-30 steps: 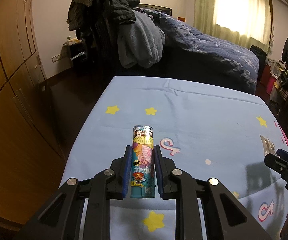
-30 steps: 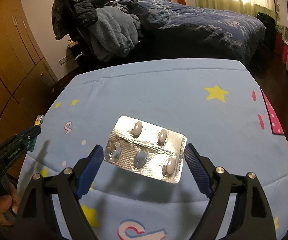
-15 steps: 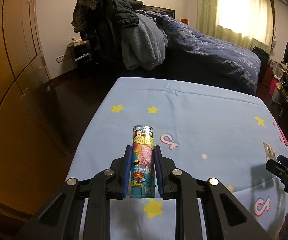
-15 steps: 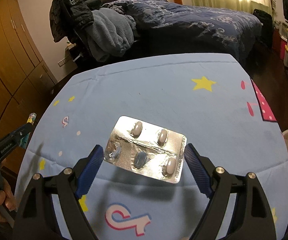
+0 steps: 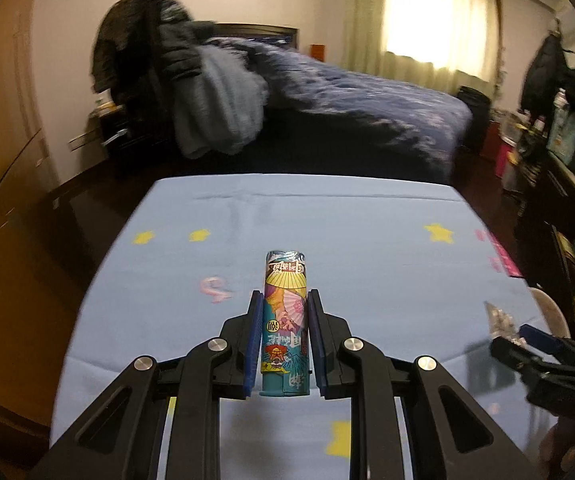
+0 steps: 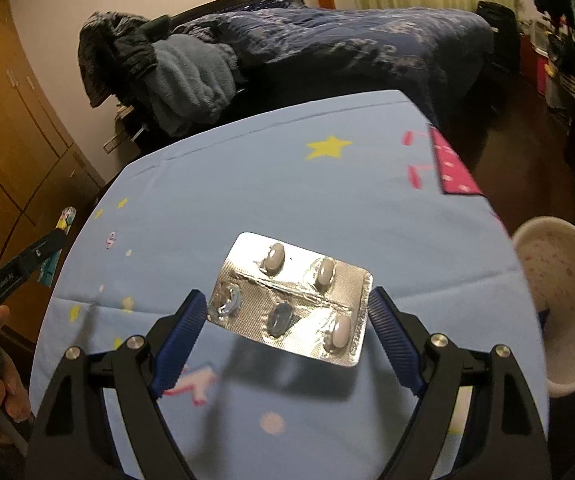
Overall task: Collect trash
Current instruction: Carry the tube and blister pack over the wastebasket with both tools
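My left gripper [image 5: 285,300] is shut on a slim colourful printed tube [image 5: 286,312], held above the blue star-patterned tablecloth [image 5: 327,220]. My right gripper [image 6: 287,300] is shut on a silver pill blister pack [image 6: 291,296], held by its two side edges above the cloth [image 6: 267,168]. The blister pack also shows edge-on in the left wrist view [image 5: 499,318], at the right. The tube also shows in the right wrist view [image 6: 57,244], at the left. A white speckled bin [image 6: 559,300] stands off the table's right edge, close to my right gripper.
A dark blue bed [image 5: 367,108] and a chair piled with clothes [image 5: 191,92] lie beyond the table. Wooden wardrobes [image 6: 3,140] line the left wall. Cluttered shelves [image 5: 559,120] stand at the right. The bin's rim [image 5: 551,312] shows in the left wrist view.
Both grippers have swung right over the table with their loads still held. The white bin has come much further into the right wrist view.
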{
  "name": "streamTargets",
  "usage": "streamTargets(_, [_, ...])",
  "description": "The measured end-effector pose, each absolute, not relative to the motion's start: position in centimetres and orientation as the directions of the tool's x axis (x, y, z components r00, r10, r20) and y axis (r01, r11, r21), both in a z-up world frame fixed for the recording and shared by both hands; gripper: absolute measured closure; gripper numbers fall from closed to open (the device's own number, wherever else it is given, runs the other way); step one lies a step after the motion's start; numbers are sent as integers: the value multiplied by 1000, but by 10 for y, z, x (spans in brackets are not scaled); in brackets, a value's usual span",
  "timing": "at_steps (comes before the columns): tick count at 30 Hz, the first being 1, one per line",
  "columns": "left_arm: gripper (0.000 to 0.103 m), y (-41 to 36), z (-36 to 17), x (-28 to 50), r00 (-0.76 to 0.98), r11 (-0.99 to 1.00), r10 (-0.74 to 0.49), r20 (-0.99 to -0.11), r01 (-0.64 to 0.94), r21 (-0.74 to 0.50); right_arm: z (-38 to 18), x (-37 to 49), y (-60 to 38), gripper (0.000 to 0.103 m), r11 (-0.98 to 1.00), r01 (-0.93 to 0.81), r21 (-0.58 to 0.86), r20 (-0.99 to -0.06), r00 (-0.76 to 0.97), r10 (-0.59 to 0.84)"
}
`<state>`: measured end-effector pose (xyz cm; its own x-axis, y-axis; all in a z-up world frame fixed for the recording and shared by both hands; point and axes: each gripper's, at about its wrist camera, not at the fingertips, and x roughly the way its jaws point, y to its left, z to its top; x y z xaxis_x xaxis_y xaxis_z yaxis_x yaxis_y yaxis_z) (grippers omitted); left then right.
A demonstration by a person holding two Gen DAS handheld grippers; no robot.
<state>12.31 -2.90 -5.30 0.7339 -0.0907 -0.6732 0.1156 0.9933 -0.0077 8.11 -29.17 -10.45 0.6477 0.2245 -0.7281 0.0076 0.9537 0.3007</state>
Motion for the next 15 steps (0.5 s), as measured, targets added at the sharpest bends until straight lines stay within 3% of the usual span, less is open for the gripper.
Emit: streamTargets(15, [81,-164,-51,123,683,929,-277,-676,370,-7,-104,41,-380,20,933,158,323,-715,687,131])
